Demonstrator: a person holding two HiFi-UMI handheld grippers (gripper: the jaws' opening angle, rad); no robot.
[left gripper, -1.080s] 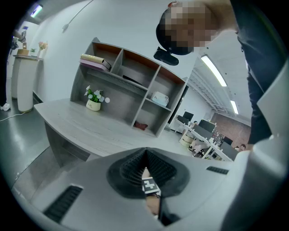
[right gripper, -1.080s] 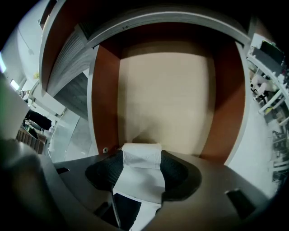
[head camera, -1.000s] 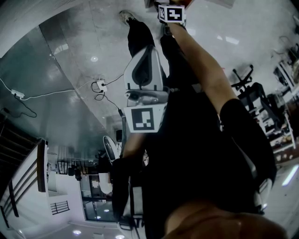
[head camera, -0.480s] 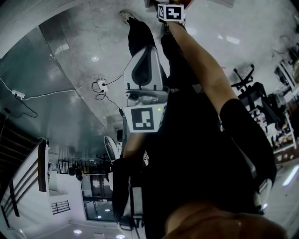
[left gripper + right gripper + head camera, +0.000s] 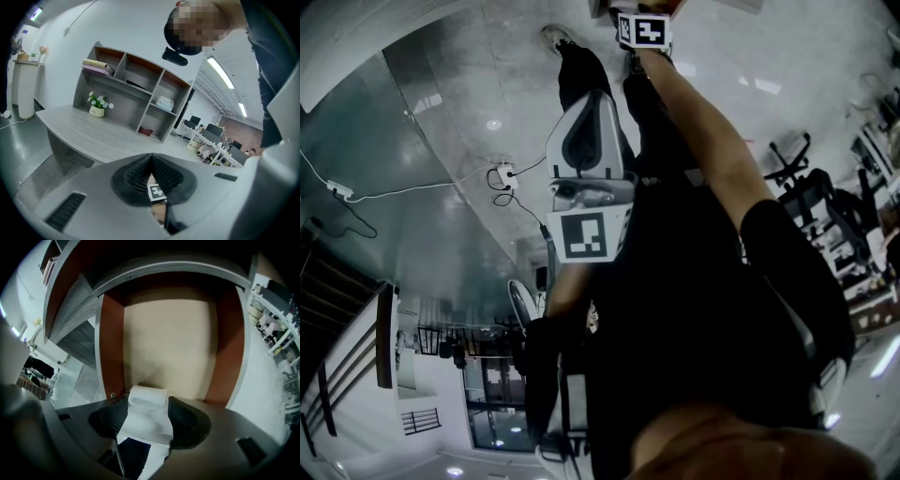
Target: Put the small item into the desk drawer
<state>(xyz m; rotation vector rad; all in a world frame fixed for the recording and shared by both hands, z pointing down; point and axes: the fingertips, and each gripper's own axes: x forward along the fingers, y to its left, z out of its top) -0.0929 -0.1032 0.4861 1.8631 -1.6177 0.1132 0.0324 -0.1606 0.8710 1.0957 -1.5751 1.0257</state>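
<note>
In the right gripper view, my right gripper (image 5: 146, 405) is shut on a small white rolled item (image 5: 147, 396). It hangs over an open drawer with a bare beige bottom (image 5: 173, 329) and red-brown side walls (image 5: 111, 343). My left gripper (image 5: 151, 159) is shut with nothing between its ribbed pads, and it points over a grey desk top (image 5: 89, 133). The head view shows the left gripper's marker cube (image 5: 584, 234) in the middle and the right gripper's marker cube (image 5: 642, 28) at the top, at the end of an outstretched arm. Neither gripper's jaws are visible in that view.
A grey shelf unit (image 5: 136, 91) stands at the back of the desk with books, a box and a small red thing in its compartments. A potted white flower (image 5: 97, 106) stands beside it. White cables (image 5: 412, 183) lie on the glossy floor. Office desks (image 5: 211, 140) stand farther off.
The left gripper's marker cube has drifted slightly up and left in the head view. The right arm stays stretched out.
</note>
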